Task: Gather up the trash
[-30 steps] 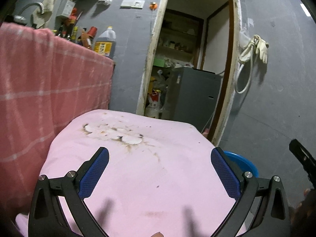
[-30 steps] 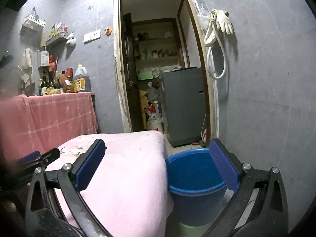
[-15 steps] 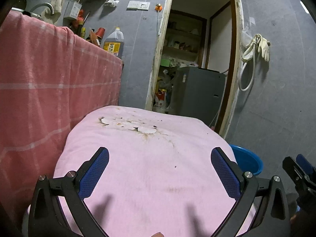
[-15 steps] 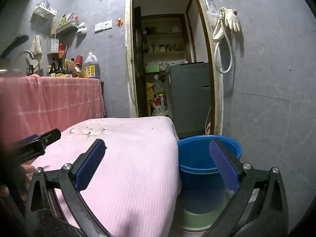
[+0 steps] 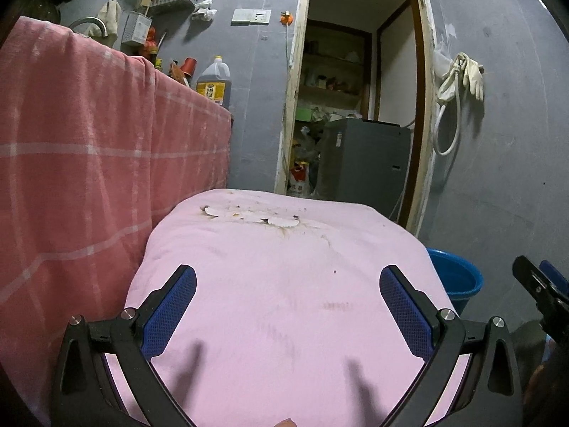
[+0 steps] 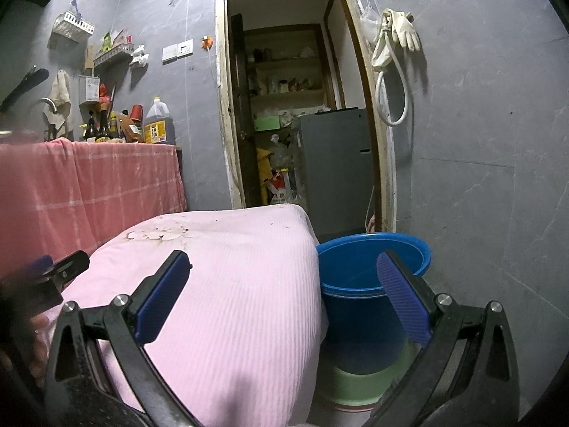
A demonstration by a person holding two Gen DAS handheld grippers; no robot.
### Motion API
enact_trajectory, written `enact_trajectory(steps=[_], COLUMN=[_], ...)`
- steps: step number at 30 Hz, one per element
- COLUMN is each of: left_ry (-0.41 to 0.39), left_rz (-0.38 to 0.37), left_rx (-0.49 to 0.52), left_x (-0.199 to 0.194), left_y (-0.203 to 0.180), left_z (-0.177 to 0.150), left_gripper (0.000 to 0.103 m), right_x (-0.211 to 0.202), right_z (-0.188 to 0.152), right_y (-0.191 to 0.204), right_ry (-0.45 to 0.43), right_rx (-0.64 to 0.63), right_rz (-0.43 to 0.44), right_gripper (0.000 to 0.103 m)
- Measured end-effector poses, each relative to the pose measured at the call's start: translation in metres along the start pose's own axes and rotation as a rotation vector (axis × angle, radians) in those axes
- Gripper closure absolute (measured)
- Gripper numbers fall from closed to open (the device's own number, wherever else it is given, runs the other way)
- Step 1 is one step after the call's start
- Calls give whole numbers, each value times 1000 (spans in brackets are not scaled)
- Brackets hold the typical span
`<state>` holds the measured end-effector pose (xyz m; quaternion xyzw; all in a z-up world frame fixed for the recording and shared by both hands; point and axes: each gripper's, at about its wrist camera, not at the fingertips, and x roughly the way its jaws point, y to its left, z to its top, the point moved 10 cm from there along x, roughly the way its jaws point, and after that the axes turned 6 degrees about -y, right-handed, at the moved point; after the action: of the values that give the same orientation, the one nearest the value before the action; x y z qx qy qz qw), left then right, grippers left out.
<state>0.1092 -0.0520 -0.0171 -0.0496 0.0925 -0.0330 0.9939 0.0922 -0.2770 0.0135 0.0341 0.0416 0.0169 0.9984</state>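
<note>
White flat scraps with brown crumbs [image 5: 250,214] lie at the far end of a table covered in a pink cloth [image 5: 284,302]; they also show in the right wrist view [image 6: 160,233]. A blue bucket [image 6: 370,277] stands on the floor by the table's right side, also in the left wrist view [image 5: 457,277]. My left gripper [image 5: 287,277] is open and empty over the near part of the cloth. My right gripper [image 6: 282,267] is open and empty, straddling the table's right edge and the bucket.
A counter draped in a red checked cloth [image 5: 89,149] stands left of the table, with bottles and an oil jug [image 5: 213,83] on it. An open doorway [image 5: 355,106] with a grey cabinet lies ahead. Gloves and a hose [image 6: 394,46] hang on the grey wall.
Both grippers have dropped lower and drawn back slightly; the table top appears flatter and the scraps farther off. Both stay open and empty.
</note>
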Motion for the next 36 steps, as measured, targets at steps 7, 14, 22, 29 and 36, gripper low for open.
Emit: enact_trajectory(steps=[7, 14, 22, 29, 36], left_ry=[12, 7, 8, 8, 12], left_rz=[23, 34, 29, 26, 25], left_rx=[-25, -25, -22, -20, -16], left_x=[0, -1, 0, 1, 1], left_y=[9, 12, 14, 13, 14], left_z=[-8, -9, -9, -9, -10], left_gripper=[2, 2, 2, 2, 2], right_x=[6, 8, 10, 11, 11], right_z=[-7, -10, -11, -11, -11], right_y=[3, 4, 5, 6, 8], right_ry=[38, 48, 52, 55, 59], right_rx=[-12, -16, -13, -12, -12], right_rz=[-2, 7, 8, 9, 12], right_gripper=[0, 0, 0, 0, 0])
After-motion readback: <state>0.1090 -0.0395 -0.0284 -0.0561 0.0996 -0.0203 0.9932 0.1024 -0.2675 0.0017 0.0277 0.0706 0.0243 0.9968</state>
